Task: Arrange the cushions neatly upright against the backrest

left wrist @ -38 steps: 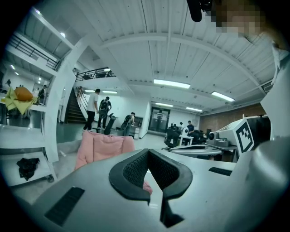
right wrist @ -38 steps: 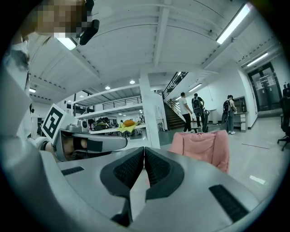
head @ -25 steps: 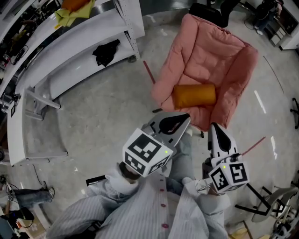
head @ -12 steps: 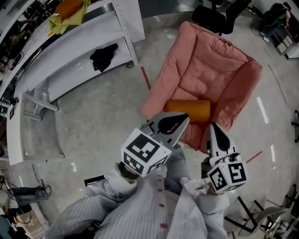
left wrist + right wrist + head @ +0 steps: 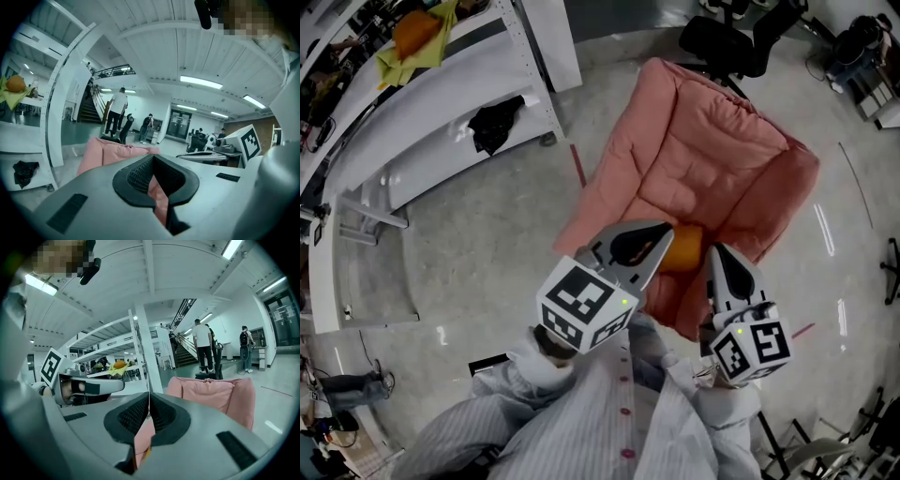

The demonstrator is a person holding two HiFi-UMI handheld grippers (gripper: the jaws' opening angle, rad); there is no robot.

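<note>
A pink padded armchair stands on the grey floor ahead of me. An orange cushion lies flat on its seat near the front edge, half hidden behind my left gripper. That gripper hangs just above and in front of the cushion, shut, with nothing in it. My right gripper is beside it to the right, over the seat's front edge, also shut and empty. The chair's backrest shows in the left gripper view and the right gripper view.
A white shelving unit stands at the left with a black cloth and a yellow-green cloth with an orange thing on it. A black office chair stands behind the armchair. People stand far off near stairs.
The armchair and cushion have come closer to me and lower in the head view; the left gripper now covers part of the cushion. Both grippers stayed shut.
</note>
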